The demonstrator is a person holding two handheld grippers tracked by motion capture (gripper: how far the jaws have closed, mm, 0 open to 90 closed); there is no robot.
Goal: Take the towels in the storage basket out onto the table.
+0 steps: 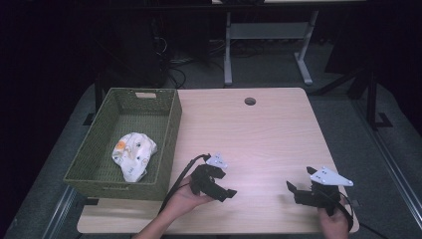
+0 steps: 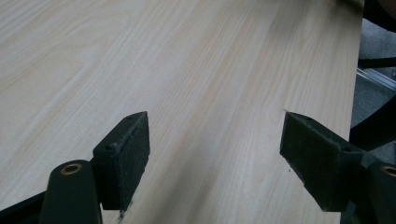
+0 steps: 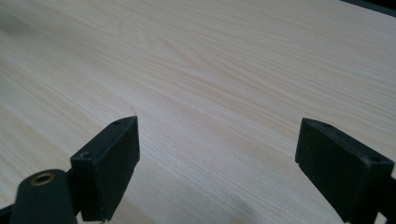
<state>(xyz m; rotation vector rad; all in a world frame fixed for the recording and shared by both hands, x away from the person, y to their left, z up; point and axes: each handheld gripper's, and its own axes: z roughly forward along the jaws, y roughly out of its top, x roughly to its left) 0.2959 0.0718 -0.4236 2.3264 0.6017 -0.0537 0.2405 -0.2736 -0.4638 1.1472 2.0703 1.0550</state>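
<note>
Both the left gripper (image 1: 225, 185) and right gripper (image 1: 297, 185) hover wide open and empty over the pale wooden worktop (image 1: 259, 134). The crumpled white patterned cloth (image 1: 132, 154) lies inside the green woven basket (image 1: 169, 124); apparently nothing remains to place.

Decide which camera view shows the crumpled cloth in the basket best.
The high view: the cloth lies in plain sight inside the green basket. Both gripper views look along open jaws at bare tabletop instead.

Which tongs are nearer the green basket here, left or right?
Left. The left tongs sit just beside the green basket, near its front right corner. The right tongs are farther across the table, near its right front edge.
</note>
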